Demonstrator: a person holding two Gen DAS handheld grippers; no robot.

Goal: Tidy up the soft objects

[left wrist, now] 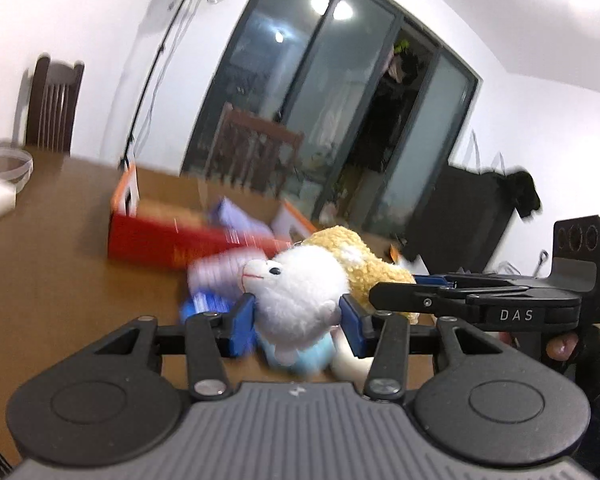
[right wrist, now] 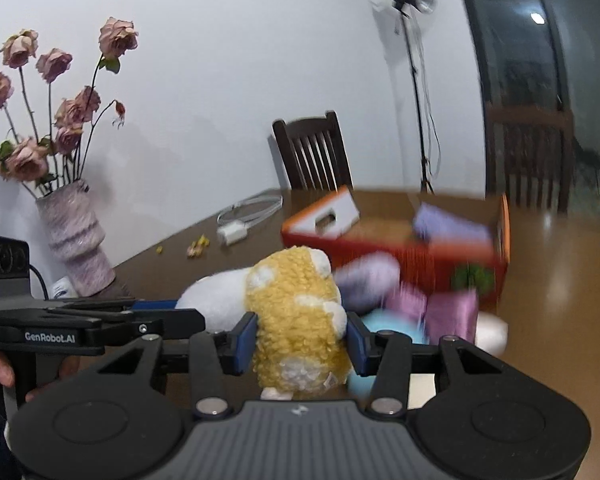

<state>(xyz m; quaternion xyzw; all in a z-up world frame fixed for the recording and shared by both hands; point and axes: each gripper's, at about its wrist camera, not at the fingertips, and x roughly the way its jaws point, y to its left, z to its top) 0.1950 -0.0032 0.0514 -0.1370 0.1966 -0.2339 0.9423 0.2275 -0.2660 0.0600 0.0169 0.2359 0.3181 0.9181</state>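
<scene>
"DAS" hand-held gripper (left wrist: 392,294), "GenRobot.AI" hand-held gripper (right wrist: 188,318)

Both wrist cams close behind own fingers, angled slightly down across table (left wrist: 52,264); shared: red box (left wrist: 160,240), wall chair (right wrist: 314,152).

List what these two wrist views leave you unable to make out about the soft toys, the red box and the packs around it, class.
- Red box contents: both views, motion blur and its front wall hide them.
- Purple packs: right wrist view, print smeared by blur.
- White plush lower body: left wrist view, cut off by the left gripper.
- Yellow plush face: right wrist view, turned away.
- Pale blue item: both views, mostly hidden behind plush and fingers.
</scene>
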